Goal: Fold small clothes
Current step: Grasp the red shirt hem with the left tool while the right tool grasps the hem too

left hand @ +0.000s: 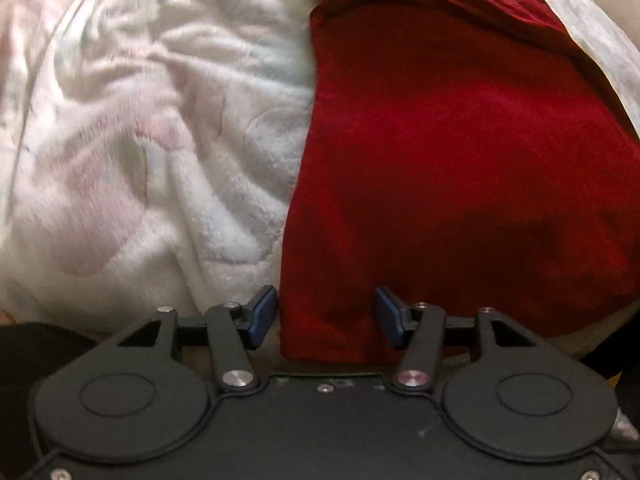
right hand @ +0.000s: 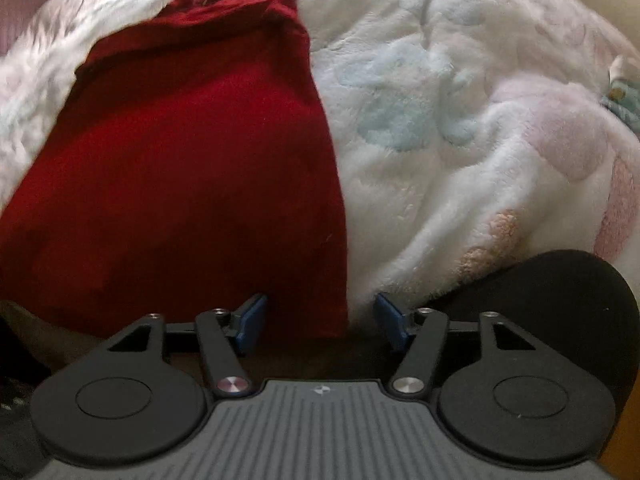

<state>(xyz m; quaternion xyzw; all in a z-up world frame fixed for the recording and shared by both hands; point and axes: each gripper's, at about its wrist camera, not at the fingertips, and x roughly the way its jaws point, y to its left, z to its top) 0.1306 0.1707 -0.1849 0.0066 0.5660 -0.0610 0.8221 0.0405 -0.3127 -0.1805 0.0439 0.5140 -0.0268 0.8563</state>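
Note:
A dark red garment [left hand: 452,160] lies flat on a fluffy white blanket [left hand: 168,128], its bunched end at the far side. In the left wrist view my left gripper [left hand: 326,318] is open at the garment's near left corner, with the hem between the blue pads but not pinched. Seen from the right wrist, the same garment [right hand: 188,168] fills the left half of the view, and my right gripper [right hand: 320,320] stands open around its near right corner. The blanket [right hand: 460,140] shows pale blue and pink patches.
The blanket's near edge drops off just in front of both grippers. A black rounded object [right hand: 560,292] sits at the lower right of the right wrist view, and a dark shape [left hand: 36,344] lies at the lower left of the left wrist view.

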